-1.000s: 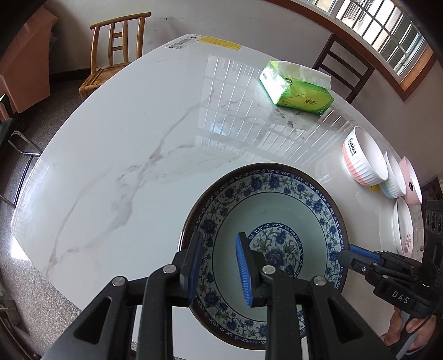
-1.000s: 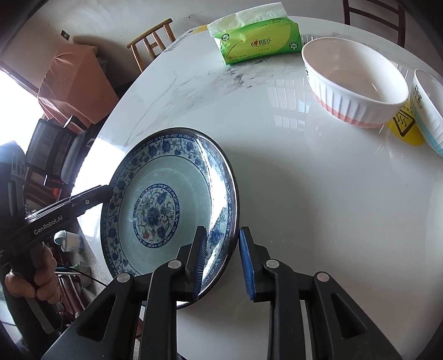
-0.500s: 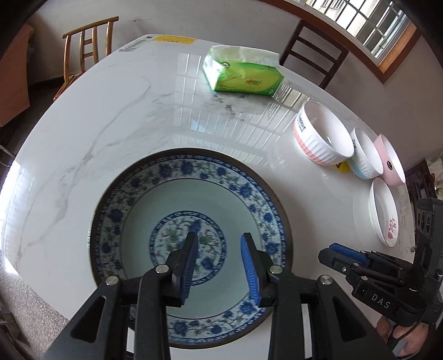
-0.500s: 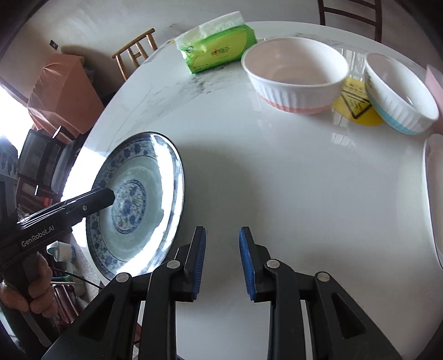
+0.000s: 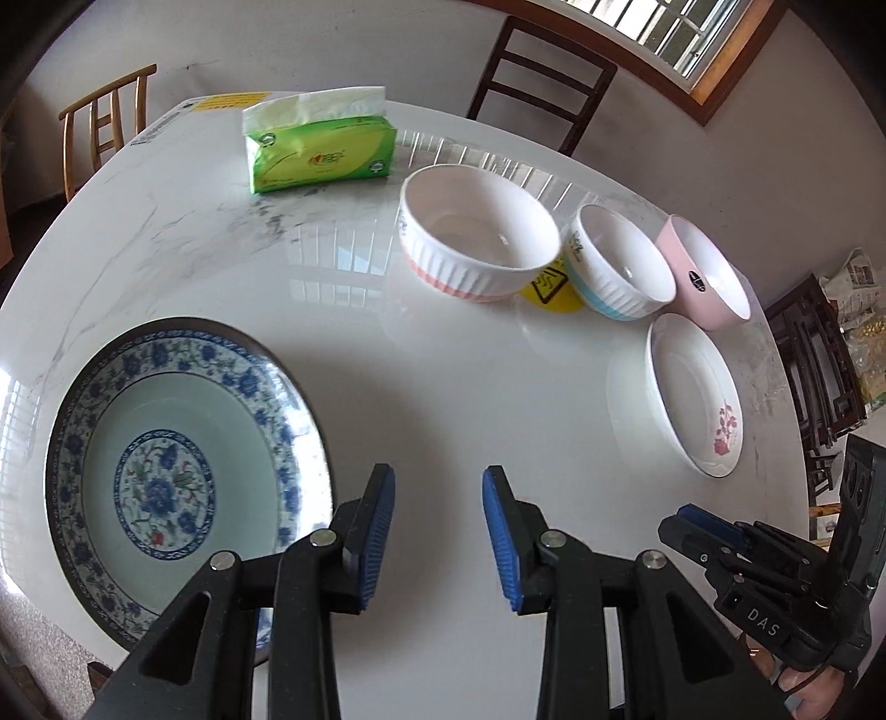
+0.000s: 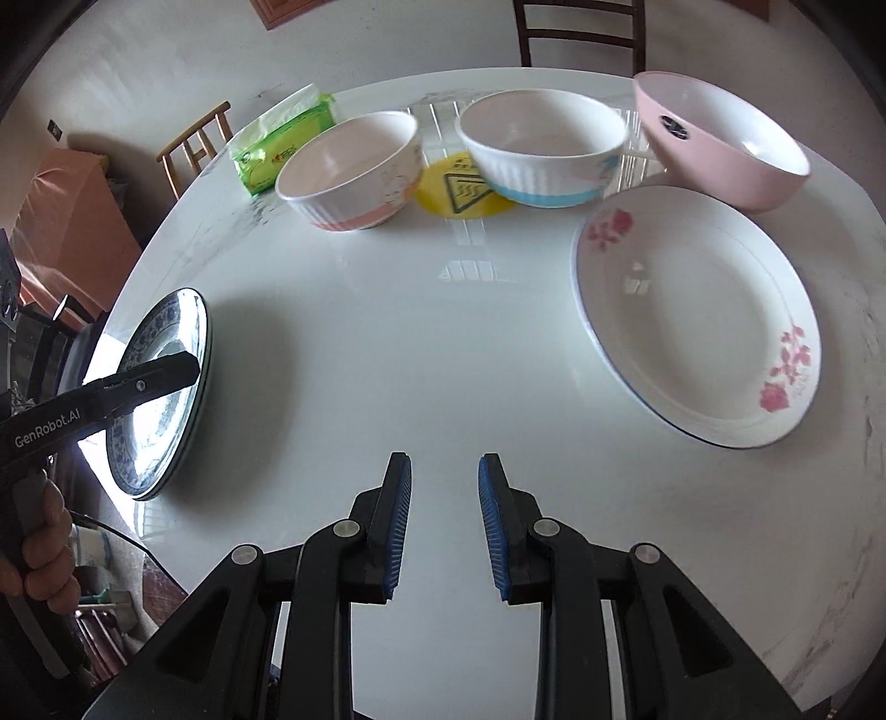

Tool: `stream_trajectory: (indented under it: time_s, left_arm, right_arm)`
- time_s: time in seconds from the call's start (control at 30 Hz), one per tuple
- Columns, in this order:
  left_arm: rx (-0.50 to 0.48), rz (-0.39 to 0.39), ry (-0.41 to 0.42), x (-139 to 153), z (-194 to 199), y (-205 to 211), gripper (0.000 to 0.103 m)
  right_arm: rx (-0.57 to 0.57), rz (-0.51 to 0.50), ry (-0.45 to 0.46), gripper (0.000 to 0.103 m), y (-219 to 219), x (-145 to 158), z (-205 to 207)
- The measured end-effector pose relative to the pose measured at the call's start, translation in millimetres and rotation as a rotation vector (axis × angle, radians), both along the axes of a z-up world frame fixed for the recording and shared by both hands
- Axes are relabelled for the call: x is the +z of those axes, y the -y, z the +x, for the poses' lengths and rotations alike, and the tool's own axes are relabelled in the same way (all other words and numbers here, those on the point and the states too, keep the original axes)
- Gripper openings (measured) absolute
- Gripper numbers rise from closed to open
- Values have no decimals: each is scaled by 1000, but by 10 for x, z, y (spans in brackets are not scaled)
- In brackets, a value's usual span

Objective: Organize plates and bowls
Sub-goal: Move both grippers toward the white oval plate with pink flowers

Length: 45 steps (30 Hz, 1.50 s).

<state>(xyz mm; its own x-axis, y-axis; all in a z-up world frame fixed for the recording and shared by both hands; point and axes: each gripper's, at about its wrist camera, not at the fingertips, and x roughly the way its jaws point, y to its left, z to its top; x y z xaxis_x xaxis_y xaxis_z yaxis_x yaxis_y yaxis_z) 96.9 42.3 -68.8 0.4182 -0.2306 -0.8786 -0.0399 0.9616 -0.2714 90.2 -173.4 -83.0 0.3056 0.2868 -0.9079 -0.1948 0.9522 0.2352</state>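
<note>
White marble-look table (image 5: 454,387), glossy, grey veins, window bars reflecting in it. Left to right:

- Blue-and-white plate (image 5: 166,476) sitting flat near the table's left edge, apart from everything else.
- Left gripper (image 5: 437,531) hovering over bare tabletop just right of that plate, jaws standing apart, nothing between the pads.
- Green tissue pack (image 5: 321,149) lying at the far side of the table; pale wooden chair (image 5: 105,122) standing beyond the far-left edge.
- Bowl row: pink-banded ribbed bowl (image 5: 476,232), then blue-banded ribbed bowl (image 5: 620,260), then pink bowl (image 5: 703,277) leaning tilted. Yellow warning sticker (image 5: 551,288) showing on the surface between the two ribbed bowls.
- White plate with pink flowers (image 6: 698,315) lying in front of the pink bowl, near the right edge.
- Right gripper (image 6: 444,526) pointing down at empty tabletop between the two plates, jaws parted with a narrow gap, gripping nothing.

Room: white walls, dark wooden chair (image 5: 542,83) standing behind the table, barred window (image 5: 686,33) with wood frame upper right, dark wood shelf (image 5: 819,376) at far right.
</note>
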Motion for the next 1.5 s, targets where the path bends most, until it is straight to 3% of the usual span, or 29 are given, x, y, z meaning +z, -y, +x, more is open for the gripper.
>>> stream_trajectory:
  time_s: [0.33,0.53,1.1,1.5]
  left_arm:
    - [-40,-64,-2,-3,177,589,36]
    - [-31,-104,4,-44,225,799,36]
    - [-49,-187,-7,-186,611,1226,46]
    - [-69,-162,-38,-363,790,1386,46]
  right_arm:
    - [-187,47,67,25,1134,187,-134]
    - [-263,85,90,25,1571,225,-142]
    - [-353,113,67,25,2007,-78,310]
    - [-331,110,62,25,2065,-223,638]
